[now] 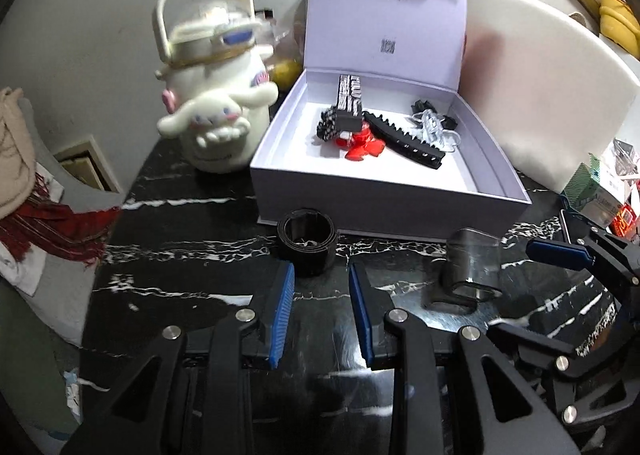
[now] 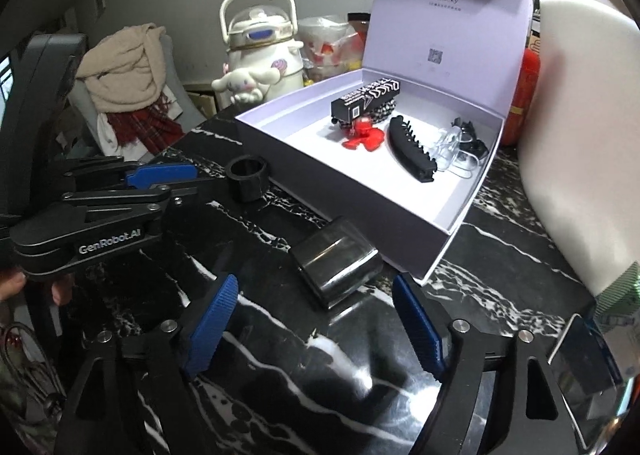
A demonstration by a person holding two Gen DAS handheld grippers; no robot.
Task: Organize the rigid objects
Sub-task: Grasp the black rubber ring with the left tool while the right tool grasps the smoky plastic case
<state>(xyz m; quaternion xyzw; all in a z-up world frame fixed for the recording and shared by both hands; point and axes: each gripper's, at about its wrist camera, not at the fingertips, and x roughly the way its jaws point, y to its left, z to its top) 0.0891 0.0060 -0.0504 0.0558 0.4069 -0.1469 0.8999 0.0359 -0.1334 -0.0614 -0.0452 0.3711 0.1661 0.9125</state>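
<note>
At the far left a beige cloth [image 2: 120, 67] and a red plaid scarf [image 2: 144, 123] lie piled on a chair beside the black marbled counter [image 1: 192, 255]. At the back of the counter stands a white jug [image 1: 216, 95] with a loop handle and a white plush figure on its front.

The left tool [image 1: 322, 275] hangs tilted over the counter. Its blue pads are drawn close together, with only a narrow gap between them and nothing in it. Just ahead of its tips a short black ring [image 1: 307, 245] stands on the counter, close to the front wall of an open white box [image 1: 360, 195].

The box's lid stands upright. Inside lie a long black carton [image 1: 349, 101], red pieces [image 1: 362, 145], a black toothed hair clip [image 1: 408, 139] and a clear clip [image 1: 434, 127].

To the right of the ring a dark glossy cup [image 2: 336, 267] lies on its side on the counter, near the box's front corner. The right tool [image 2: 315, 279] is spread wide just before it, and its pads touch nothing.

Beyond the box rises a white chair back [image 1: 540, 95]. At the right edge lies a reflective flat device [image 2: 580, 375].
</note>
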